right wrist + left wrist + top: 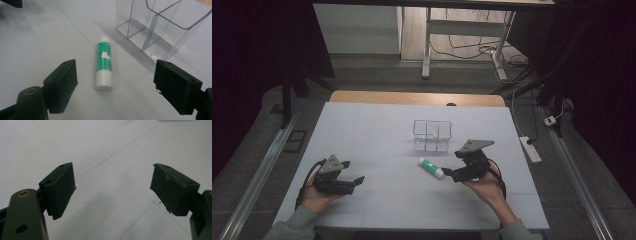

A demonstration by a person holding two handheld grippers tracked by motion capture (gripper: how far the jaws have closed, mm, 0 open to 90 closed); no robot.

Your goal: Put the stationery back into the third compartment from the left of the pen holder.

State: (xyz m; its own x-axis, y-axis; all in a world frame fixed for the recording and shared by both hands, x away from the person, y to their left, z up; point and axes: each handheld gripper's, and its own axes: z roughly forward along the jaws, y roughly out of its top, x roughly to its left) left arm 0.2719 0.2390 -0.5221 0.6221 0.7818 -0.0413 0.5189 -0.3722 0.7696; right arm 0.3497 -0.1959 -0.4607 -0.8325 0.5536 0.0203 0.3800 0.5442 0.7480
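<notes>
The right hand-held gripper (115, 82) stands with its jaws spread wide and nothing between them; it touches nothing, and its tips point at the near end of a glue stick (104, 63) that lies flat on the white table (37, 45) just ahead of it. In the high view this right hand-held gripper (448, 173) sits just beside the white end of the glue stick (430, 168), close but apart. The stick has a green label and white ends. Just beyond it stands a clear plastic organizer (160, 27) with inner dividers, upright and near the stick without touching it. The left hand-held gripper (112, 187) also has its jaws wide apart, over bare table, gripping nothing; in the high view the left hand-held gripper (358, 180) lies well apart from the glue stick.
</notes>
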